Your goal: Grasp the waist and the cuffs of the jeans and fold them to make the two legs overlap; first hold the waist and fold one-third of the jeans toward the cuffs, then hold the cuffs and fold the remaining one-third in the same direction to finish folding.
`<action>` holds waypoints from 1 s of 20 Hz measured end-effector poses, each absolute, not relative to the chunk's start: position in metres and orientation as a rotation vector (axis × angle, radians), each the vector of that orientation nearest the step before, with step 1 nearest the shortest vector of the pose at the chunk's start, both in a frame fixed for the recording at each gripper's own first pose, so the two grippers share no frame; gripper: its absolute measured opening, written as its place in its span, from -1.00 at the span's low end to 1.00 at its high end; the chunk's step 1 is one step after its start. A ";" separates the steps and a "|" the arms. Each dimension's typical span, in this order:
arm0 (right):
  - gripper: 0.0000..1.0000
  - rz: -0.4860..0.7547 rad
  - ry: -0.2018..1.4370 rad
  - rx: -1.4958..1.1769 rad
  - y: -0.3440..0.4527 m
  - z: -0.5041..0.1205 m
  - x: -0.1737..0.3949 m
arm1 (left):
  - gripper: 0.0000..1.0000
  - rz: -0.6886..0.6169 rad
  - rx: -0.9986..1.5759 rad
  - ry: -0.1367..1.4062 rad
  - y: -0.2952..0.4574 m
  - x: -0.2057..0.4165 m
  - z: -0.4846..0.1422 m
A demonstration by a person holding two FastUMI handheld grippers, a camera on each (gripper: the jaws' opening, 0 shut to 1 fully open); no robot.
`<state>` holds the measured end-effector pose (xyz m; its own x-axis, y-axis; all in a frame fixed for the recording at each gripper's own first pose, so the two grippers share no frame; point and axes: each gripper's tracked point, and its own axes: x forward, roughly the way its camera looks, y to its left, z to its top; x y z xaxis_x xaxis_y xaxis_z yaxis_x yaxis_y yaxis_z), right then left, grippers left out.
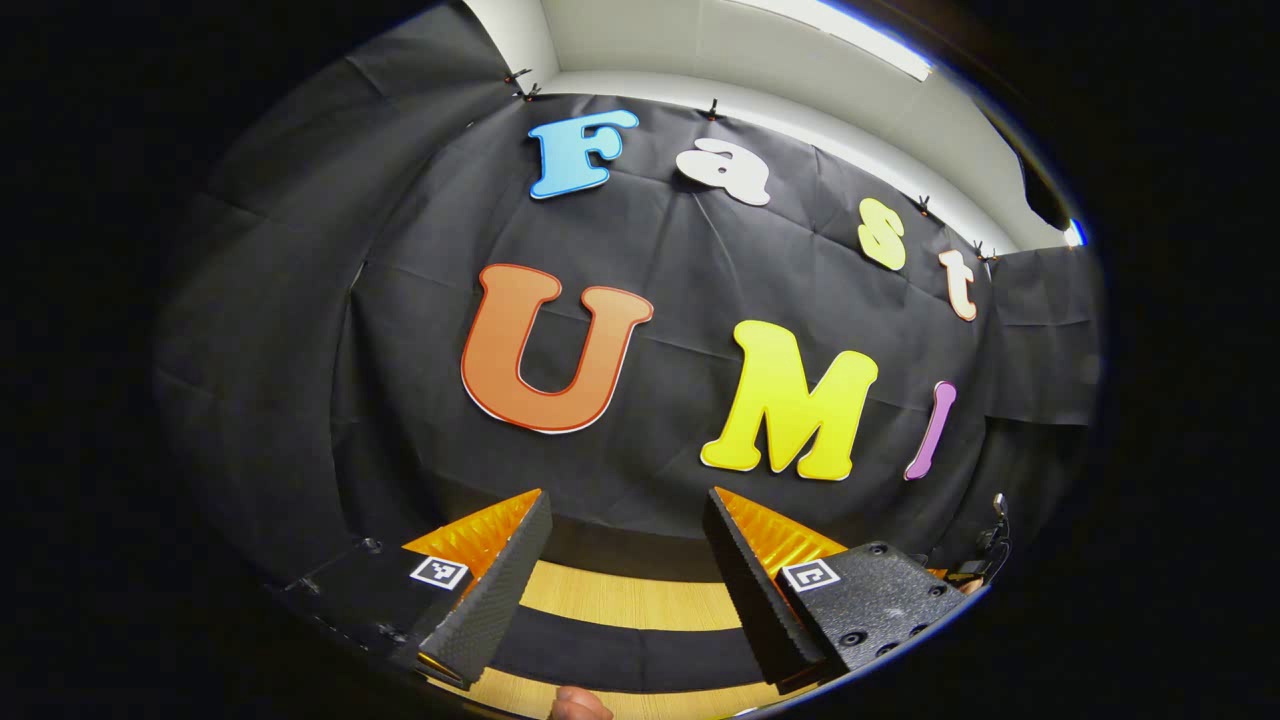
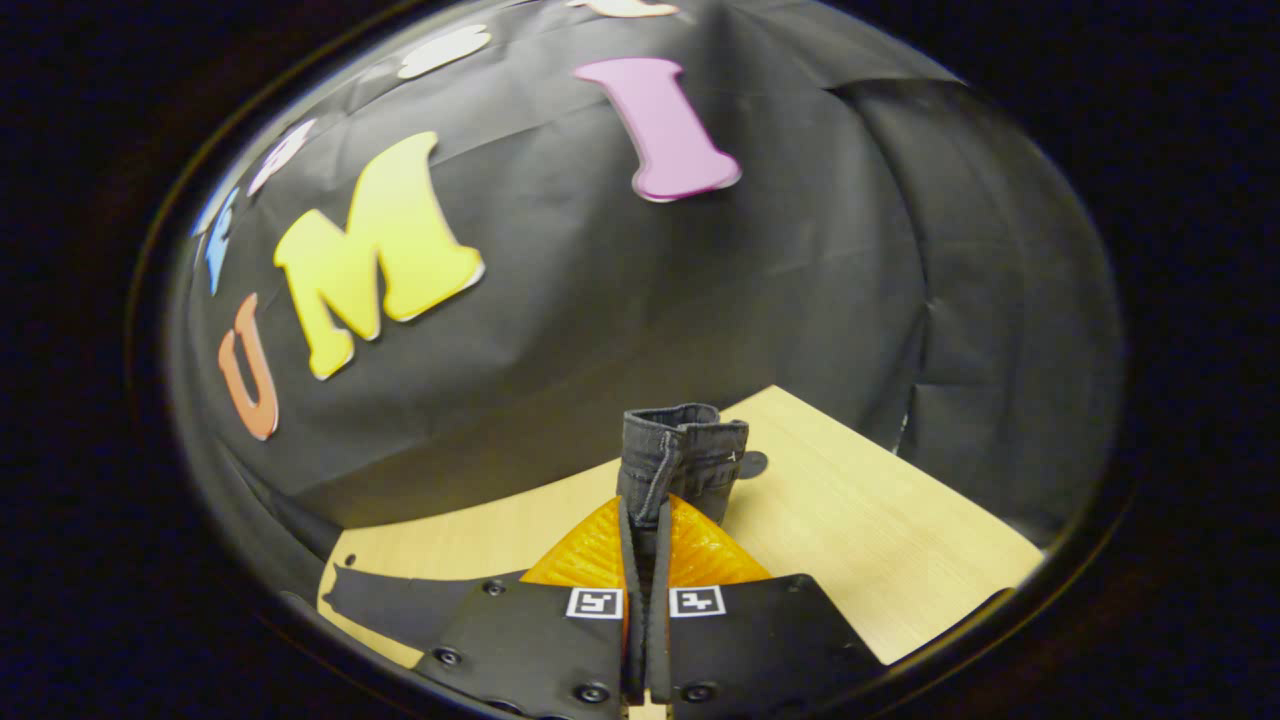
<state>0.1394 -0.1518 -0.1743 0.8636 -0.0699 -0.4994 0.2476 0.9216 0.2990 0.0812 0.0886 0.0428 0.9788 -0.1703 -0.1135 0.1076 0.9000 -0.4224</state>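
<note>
- In the left gripper view, the left gripper stands wide apart with bare gap between its fingers; the booth wall closes off the frame's middle.
- In the right gripper view, bare table lies lower right; the jeans block the centre.

A: A pale wood-grain table is seen in the right gripper view.

B: In the left gripper view, a dark band, possibly the jeans, is laid across the table top.
</note>
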 end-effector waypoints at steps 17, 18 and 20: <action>-0.95 0.233 0.491 -0.041 0.026 -0.168 0.127 | 0.96 -0.052 -0.453 0.186 0.138 0.044 0.021; -0.95 0.258 0.500 -0.059 0.035 -0.171 0.127 | 0.96 -0.051 -0.456 0.187 0.139 0.043 0.022; -0.95 0.316 0.523 -0.099 0.056 -0.181 0.121 | 0.96 -0.046 -0.448 0.185 0.142 0.039 0.020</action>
